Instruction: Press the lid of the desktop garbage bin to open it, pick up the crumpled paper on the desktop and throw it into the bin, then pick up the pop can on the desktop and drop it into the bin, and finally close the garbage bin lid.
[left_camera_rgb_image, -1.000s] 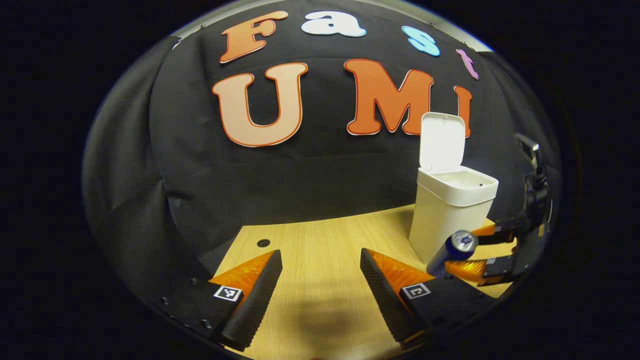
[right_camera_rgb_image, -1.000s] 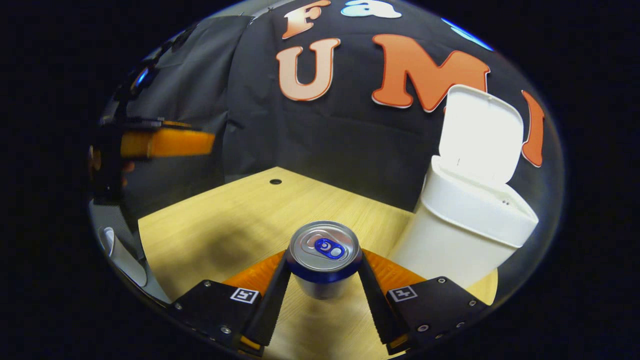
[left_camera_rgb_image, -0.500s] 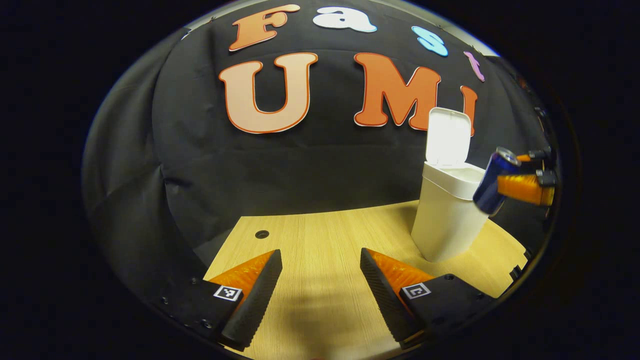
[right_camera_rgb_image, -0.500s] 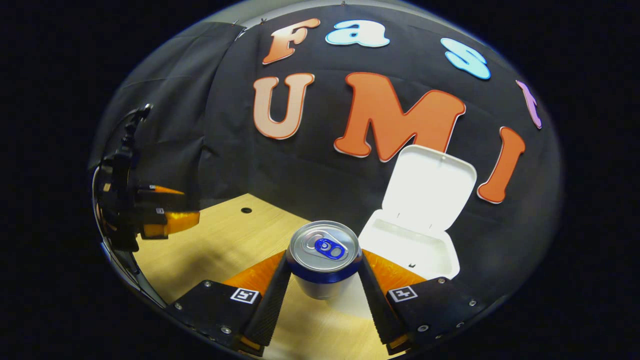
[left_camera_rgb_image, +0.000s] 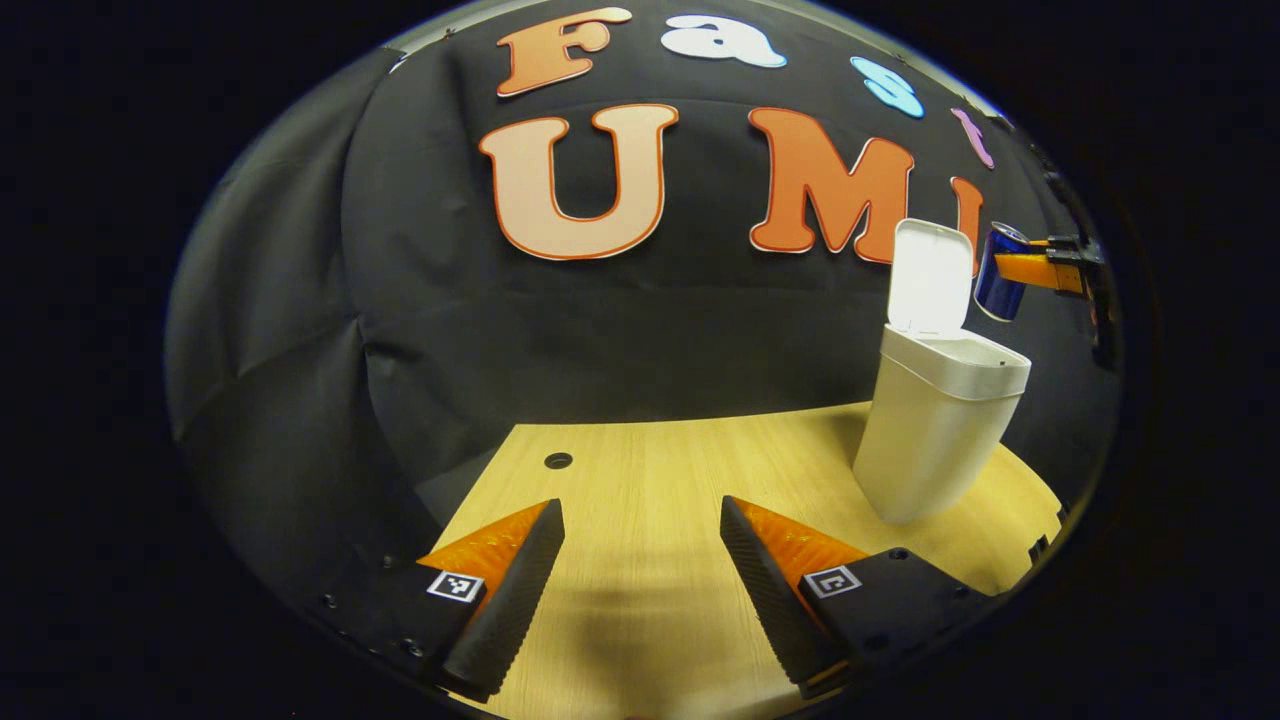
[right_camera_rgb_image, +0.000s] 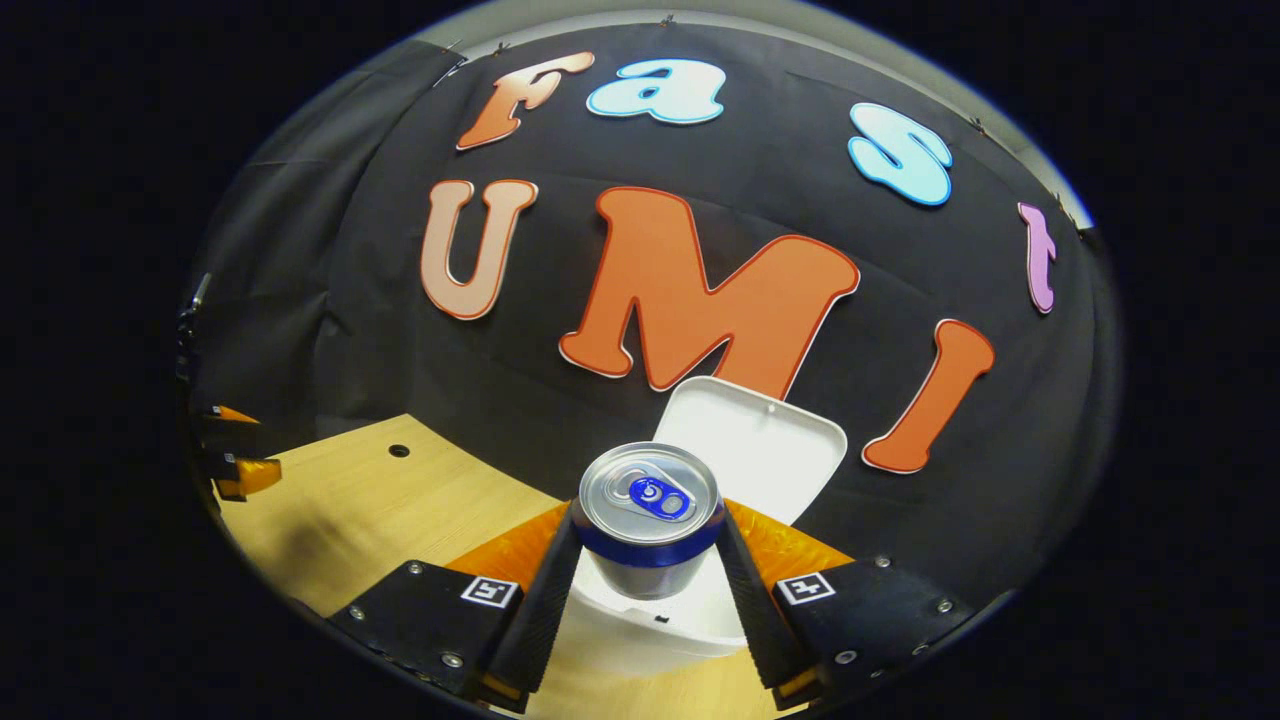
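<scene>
Wooden desk (left_camera_rgb_image: 650, 480); right gripper (right_camera_rgb_image: 648, 580) clamps pop can (right_camera_rgb_image: 648, 520) above open bin (right_camera_rgb_image: 640, 635). Left gripper (left_camera_rgb_image: 640, 580) released, idle. Off-centre release risks rim bounce.

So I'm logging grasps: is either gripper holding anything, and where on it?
The right gripper holds the can, fingers pressing opposite sides of its body just under the top rim. The left gripper is open, holding nothing.
</scene>
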